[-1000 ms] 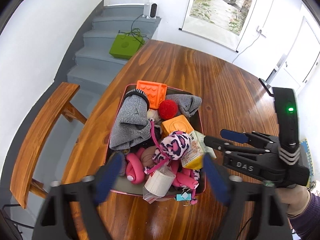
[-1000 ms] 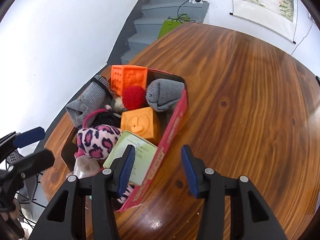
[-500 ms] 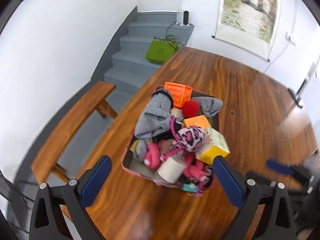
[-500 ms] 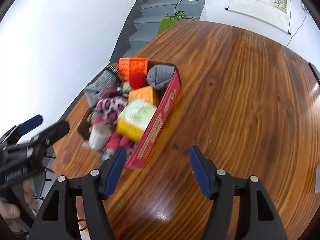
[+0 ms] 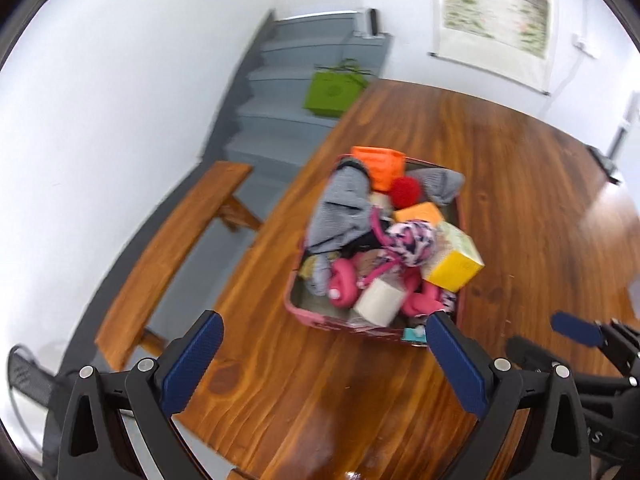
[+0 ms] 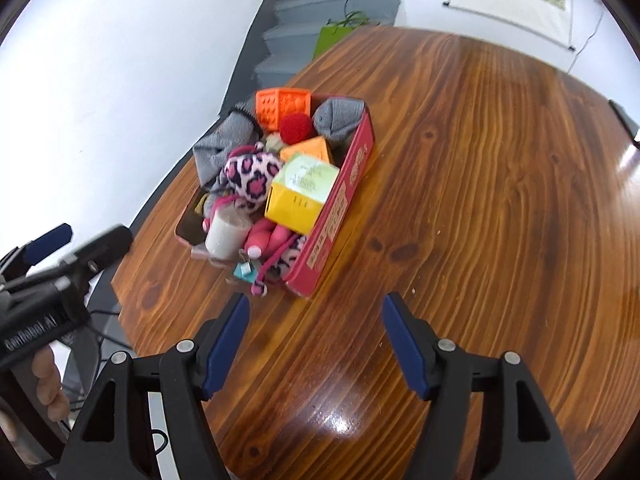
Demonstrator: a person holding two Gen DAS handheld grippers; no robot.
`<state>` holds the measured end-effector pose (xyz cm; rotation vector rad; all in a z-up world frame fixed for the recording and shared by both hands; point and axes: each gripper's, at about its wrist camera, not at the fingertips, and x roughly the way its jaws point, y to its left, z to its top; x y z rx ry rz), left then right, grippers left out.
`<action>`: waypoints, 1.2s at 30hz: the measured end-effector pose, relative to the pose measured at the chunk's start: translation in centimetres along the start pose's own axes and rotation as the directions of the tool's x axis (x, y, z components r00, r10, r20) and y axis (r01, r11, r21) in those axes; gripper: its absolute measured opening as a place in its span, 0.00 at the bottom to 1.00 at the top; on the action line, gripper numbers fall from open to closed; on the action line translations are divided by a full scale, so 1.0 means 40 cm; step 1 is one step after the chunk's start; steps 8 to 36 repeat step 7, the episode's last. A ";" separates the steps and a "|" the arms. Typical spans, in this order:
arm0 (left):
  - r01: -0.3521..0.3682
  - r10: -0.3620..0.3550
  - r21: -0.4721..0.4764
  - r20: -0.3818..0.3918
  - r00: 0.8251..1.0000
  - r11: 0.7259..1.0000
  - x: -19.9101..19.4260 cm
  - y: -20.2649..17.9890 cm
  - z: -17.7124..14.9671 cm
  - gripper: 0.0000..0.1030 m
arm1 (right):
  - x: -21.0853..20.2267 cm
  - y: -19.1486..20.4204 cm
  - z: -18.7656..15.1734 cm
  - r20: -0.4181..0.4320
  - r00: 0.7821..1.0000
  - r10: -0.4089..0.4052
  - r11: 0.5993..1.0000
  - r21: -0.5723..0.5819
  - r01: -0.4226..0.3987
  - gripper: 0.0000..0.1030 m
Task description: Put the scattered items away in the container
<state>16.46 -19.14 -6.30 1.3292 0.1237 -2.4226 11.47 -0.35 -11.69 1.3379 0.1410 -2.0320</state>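
Note:
A red tin tray [image 6: 340, 216] sits on the wooden table [image 6: 480, 200], piled with toys. On top lie a yellow-green carton [image 6: 296, 200], a pink leopard plush [image 6: 252, 176], orange cubes [image 6: 282, 106], a red ball [image 6: 295, 127], grey socks [image 6: 340, 120] and a white roll [image 6: 226, 234]. A teal clip [image 6: 244, 270] hangs over the near end. My right gripper [image 6: 316, 300] is open and empty just short of the tray's near corner. My left gripper [image 5: 322, 322] is wide open and empty before the tray's [image 5: 316, 320] near wall.
A wooden bench [image 5: 160, 264] runs along the table's left side. Grey stairs [image 5: 304, 80] with a green bag [image 5: 330, 94] rise behind it. A scroll painting [image 5: 496, 20] hangs on the far wall. A person's hand [image 6: 48, 380] holds the left gripper [image 6: 80, 240].
Both grippers have drawn back from the tray, which looks smaller and farther. The right jaws have widened, and the yellow-green carton lies on the pile.

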 end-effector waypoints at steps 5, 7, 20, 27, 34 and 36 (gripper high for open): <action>0.062 -0.063 0.072 0.013 0.998 0.996 0.013 0.020 0.008 0.99 | 0.000 0.023 0.011 0.043 0.998 -0.051 0.994 0.094 0.047 0.71; 0.038 -0.042 0.122 0.031 0.999 0.992 0.021 0.024 0.015 1.00 | 0.007 0.030 0.012 0.053 0.997 -0.063 0.991 0.122 0.057 0.71; 0.038 -0.042 0.122 0.031 0.999 0.992 0.021 0.024 0.015 1.00 | 0.007 0.030 0.012 0.053 0.997 -0.063 0.991 0.122 0.057 0.71; 0.038 -0.042 0.122 0.031 0.999 0.992 0.021 0.024 0.015 1.00 | 0.007 0.030 0.012 0.053 0.997 -0.063 0.991 0.122 0.057 0.71; 0.038 -0.042 0.122 0.031 0.999 0.992 0.021 0.024 0.015 1.00 | 0.007 0.030 0.012 0.053 0.997 -0.063 0.991 0.122 0.057 0.71; 0.038 -0.042 0.122 0.031 0.999 0.992 0.021 0.024 0.015 1.00 | 0.007 0.030 0.012 0.053 0.997 -0.063 0.991 0.122 0.057 0.71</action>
